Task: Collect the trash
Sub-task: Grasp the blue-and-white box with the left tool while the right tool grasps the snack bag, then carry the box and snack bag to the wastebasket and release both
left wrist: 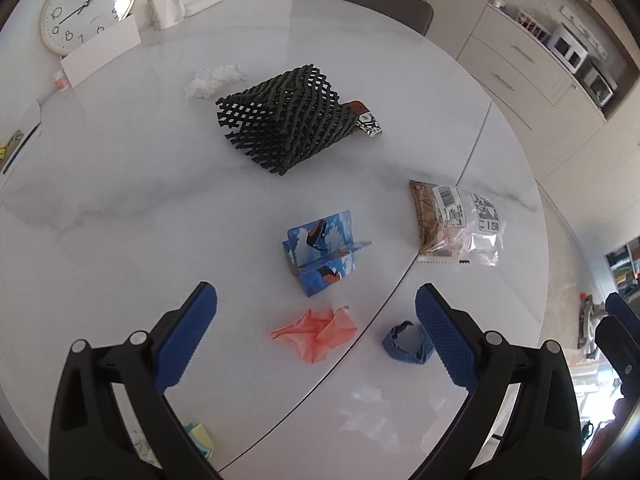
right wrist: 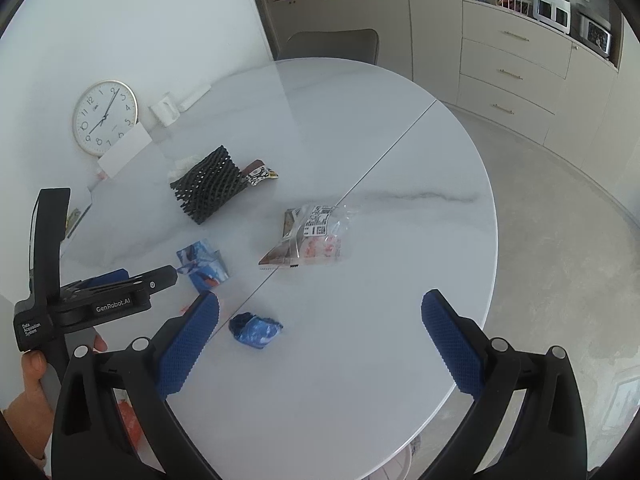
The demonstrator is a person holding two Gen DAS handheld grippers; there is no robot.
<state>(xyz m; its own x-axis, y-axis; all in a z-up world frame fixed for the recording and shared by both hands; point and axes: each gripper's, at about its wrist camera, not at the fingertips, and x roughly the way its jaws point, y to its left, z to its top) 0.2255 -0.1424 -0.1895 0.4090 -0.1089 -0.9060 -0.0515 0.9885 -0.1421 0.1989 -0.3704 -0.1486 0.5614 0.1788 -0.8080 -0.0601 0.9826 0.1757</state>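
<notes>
Trash lies scattered on a round white marble table [left wrist: 120, 200]. My left gripper [left wrist: 316, 312] hangs open just above a crumpled pink wrapper [left wrist: 316, 332]. A blue crumpled wrapper [left wrist: 406, 344] lies by its right finger, and a folded blue patterned carton [left wrist: 320, 256] sits just beyond. Farther off are a black foam net [left wrist: 288, 116], a white tissue wad [left wrist: 216, 78] and a clear snack bag [left wrist: 456, 224]. My right gripper [right wrist: 320, 316] is open and empty over the near table edge, with the blue wrapper [right wrist: 256, 330] by its left finger. The snack bag [right wrist: 308, 236] lies ahead of it.
A wall clock [left wrist: 86, 4], a white card [left wrist: 102, 50] and a white mug [left wrist: 168, 8] stand at the far left edge. A chair [left wrist: 376, 0] is tucked behind the table. Drawers and shelves [right wrist: 516, 72] line the right wall. A hand [right wrist: 28, 396] holds the left gripper's handle.
</notes>
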